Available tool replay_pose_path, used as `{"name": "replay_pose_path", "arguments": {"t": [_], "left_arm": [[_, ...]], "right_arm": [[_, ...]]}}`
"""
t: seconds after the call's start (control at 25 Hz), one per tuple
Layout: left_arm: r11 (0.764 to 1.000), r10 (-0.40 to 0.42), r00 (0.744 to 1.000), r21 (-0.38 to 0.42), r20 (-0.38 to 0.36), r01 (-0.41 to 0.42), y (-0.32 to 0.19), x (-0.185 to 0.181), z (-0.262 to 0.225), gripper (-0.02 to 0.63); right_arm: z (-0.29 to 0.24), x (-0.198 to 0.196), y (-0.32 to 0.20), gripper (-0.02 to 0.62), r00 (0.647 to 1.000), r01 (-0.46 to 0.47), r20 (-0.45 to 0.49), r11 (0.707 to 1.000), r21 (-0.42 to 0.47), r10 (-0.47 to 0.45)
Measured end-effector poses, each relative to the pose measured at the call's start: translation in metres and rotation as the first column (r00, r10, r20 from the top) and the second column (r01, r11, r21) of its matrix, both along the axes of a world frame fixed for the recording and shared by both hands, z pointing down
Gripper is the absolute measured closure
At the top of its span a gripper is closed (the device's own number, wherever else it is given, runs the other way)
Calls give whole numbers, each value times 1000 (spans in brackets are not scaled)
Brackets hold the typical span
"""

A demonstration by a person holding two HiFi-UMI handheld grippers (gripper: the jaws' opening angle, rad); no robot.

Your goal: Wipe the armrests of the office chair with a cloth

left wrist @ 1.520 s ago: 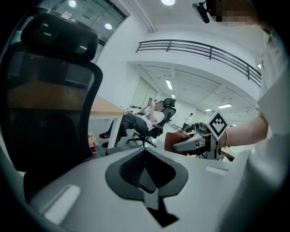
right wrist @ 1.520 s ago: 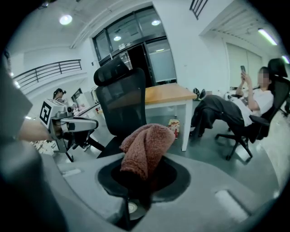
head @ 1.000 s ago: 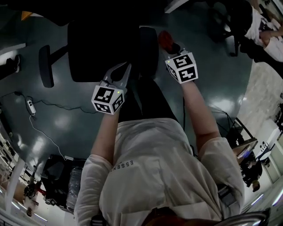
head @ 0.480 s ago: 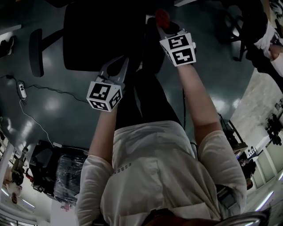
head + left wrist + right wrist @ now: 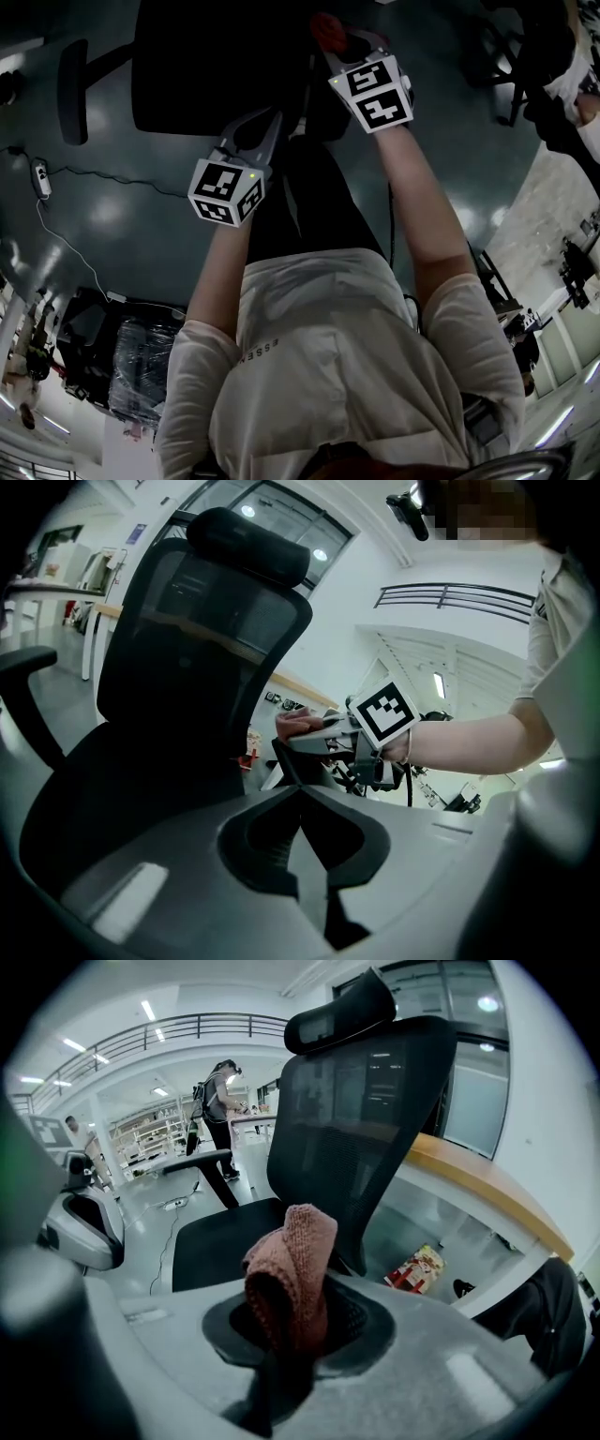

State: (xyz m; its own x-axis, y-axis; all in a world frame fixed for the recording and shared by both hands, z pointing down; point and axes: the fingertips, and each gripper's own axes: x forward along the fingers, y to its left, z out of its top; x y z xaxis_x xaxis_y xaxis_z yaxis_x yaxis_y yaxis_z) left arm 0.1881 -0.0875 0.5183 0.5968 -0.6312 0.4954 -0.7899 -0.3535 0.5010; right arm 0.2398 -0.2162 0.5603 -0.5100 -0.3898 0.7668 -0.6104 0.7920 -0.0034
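Cloth (image 5: 291,1265) is pinched in right tongs (image 5: 287,1321), held over office chair (image 5: 366,1119) armrest (image 5: 284,764); contact unconfirmed. Left tongs (image 5: 300,794) pressed together, empty. Any wipe stroke: cloth pressed flat on pad.

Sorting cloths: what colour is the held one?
Reddish-pink knit cloth, clearest in the right gripper view.

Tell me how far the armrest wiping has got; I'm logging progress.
Done: the pink knitted cloth is clamped in the right gripper. In hand: that gripper holds it at the near armrest of the black mesh office chair; contact is unclear. Left: wiping that one and the far armrest. The left gripper is shut and empty.
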Motion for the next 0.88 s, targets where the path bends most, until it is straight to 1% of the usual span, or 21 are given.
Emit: {"name": "replay_pose_path", "arguments": {"t": [0.16,0.36,0.48,0.68,0.88], "left_arm": [[1000,16,1000,-1,-8,-16,8,3,0,589],[999,47,999,-14,-24,-47,29,6,-2,589],[996,85,996,-27,-33,-86,45,7,-1,589],[988,153,987,-15,-42,-153,66,11,-7,589],[982,187,981,3,-44,-187,84,10,-10,589]], "right_arm": [[1,-4,19,541,1000,5,19,1000,-10,-5],[-3,-8,58,541,999,23,39,999,-22,-22],[-5,-6,80,541,998,-4,67,999,-39,6],[-8,-2,118,541,996,-48,76,997,-58,52],[-10,1,156,541,992,-100,76,993,-59,105]]}}
